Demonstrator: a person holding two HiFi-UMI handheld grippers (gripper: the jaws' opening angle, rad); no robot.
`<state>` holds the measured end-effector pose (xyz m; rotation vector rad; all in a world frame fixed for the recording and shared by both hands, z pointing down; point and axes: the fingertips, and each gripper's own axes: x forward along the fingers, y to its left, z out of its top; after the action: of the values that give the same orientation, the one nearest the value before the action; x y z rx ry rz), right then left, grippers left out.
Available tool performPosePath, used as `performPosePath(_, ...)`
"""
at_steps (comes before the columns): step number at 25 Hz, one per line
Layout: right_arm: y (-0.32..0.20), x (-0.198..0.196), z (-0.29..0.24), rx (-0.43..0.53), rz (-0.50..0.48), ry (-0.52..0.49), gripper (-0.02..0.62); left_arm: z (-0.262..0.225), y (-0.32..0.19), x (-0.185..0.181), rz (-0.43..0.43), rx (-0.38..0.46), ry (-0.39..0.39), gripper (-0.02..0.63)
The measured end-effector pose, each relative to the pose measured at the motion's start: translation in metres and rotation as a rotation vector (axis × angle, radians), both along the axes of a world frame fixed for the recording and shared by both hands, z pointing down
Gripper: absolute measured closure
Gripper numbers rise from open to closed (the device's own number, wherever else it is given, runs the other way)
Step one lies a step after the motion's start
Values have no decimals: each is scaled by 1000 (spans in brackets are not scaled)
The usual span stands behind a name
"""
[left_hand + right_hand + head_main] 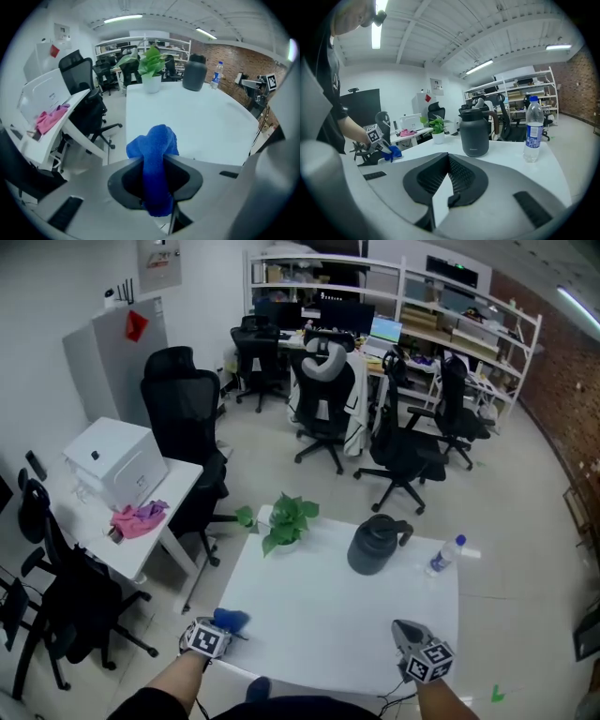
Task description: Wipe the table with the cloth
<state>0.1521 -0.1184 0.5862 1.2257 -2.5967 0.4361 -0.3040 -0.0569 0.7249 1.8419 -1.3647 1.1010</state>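
A blue cloth (232, 619) is pinched in my left gripper (220, 629) at the near left corner of the white table (328, 606). In the left gripper view the cloth (157, 140) bulges out over the jaws and hangs down between them, with the left gripper (154, 161) shut on it just above the table edge. My right gripper (403, 629) is over the near right part of the table. In its own view the right gripper (449, 159) has its jaws together with nothing between them. That view also shows the cloth (395, 152) at its left.
On the far half of the table stand a potted plant (286, 521), a dark jug (375, 545) and a water bottle (444, 557). A side desk (173, 488) at the left carries a white box and a pink rag (139, 517). Office chairs stand beyond.
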Motion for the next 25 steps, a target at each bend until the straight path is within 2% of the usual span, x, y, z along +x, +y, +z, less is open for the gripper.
performPosePath(3,0,-7,-1,-12,-3,11,592,15,17,-16,-23,-5,-10,531)
performPosePath(7,2,-13,0,-20,-16,33,592,29,18,-18,0,9,-31,531)
performPosePath(12,5,-14,-3,-21,-23,48,592,26,22,-20,20,-35,-22,518)
performPosePath(14,4,-10,-4,-15,-20,48,592,26,24,-15,16,-70,23,476)
performPosePath(17,4,-3,-9,-4,-10,41,592,14,24,-1,27,-86,106,360)
performPosePath(18,6,0,-11,0,-5,38,592,6,20,2,22,-71,128,340)
performPosePath(20,8,8,-17,8,5,33,592,-20,4,9,9,10,175,307)
performPosePath(23,13,18,-26,23,15,16,592,-79,-28,33,29,194,268,307)
performPosePath(25,17,24,-34,34,24,-4,592,-120,-45,63,68,314,385,338)
